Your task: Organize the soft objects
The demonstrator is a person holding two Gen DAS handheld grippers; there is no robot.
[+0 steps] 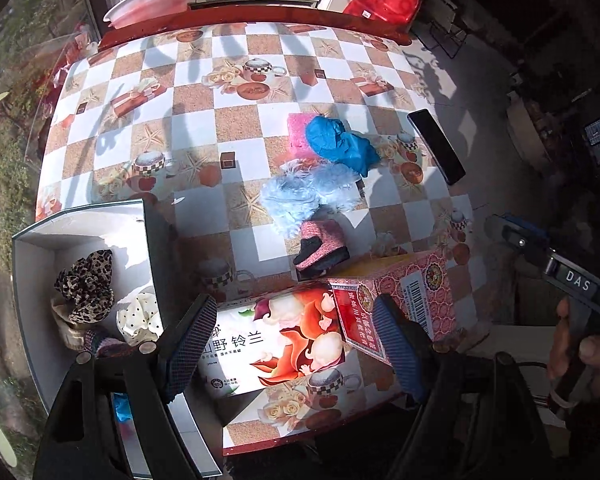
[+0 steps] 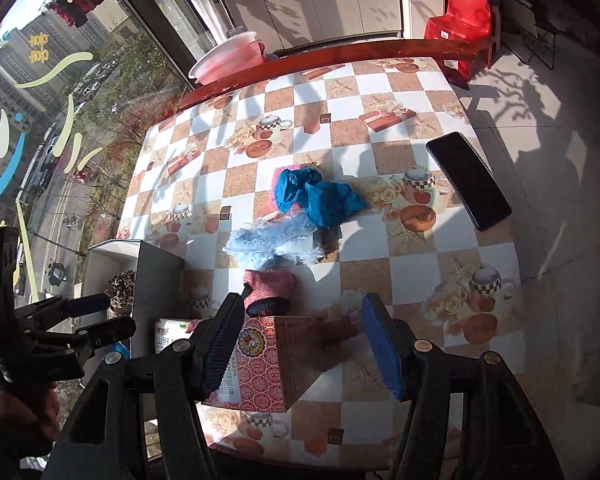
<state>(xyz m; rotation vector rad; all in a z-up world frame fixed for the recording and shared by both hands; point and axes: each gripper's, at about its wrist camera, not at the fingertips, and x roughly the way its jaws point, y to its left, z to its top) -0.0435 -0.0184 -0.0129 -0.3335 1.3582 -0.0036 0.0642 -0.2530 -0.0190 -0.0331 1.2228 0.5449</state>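
A heap of soft things lies mid-table: a blue cloth [image 1: 342, 144] [image 2: 318, 198] over a pink sponge [image 1: 298, 136], a fluffy light-blue piece [image 1: 304, 194] [image 2: 276, 238], and a pink and black knitted piece [image 1: 322, 246] [image 2: 268, 286]. A white box [image 1: 36, 264] [image 2: 114, 252] at the left holds a leopard scrunchie [image 1: 86, 284] [image 2: 122, 286] and a dotted white scrunchie [image 1: 138, 318]. My left gripper [image 1: 296, 348] is open and empty above a tissue pack [image 1: 284, 340]. My right gripper [image 2: 300, 340] is open and empty above a red patterned box [image 2: 268, 364] [image 1: 400, 300].
A black phone [image 1: 436, 146] [image 2: 468, 180] lies near the table's right edge. A pink basin [image 1: 152, 0] [image 2: 228, 62] and a red plastic chair [image 1: 388, 0] [image 2: 466, 24] stand beyond the far edge. A window runs along the left.
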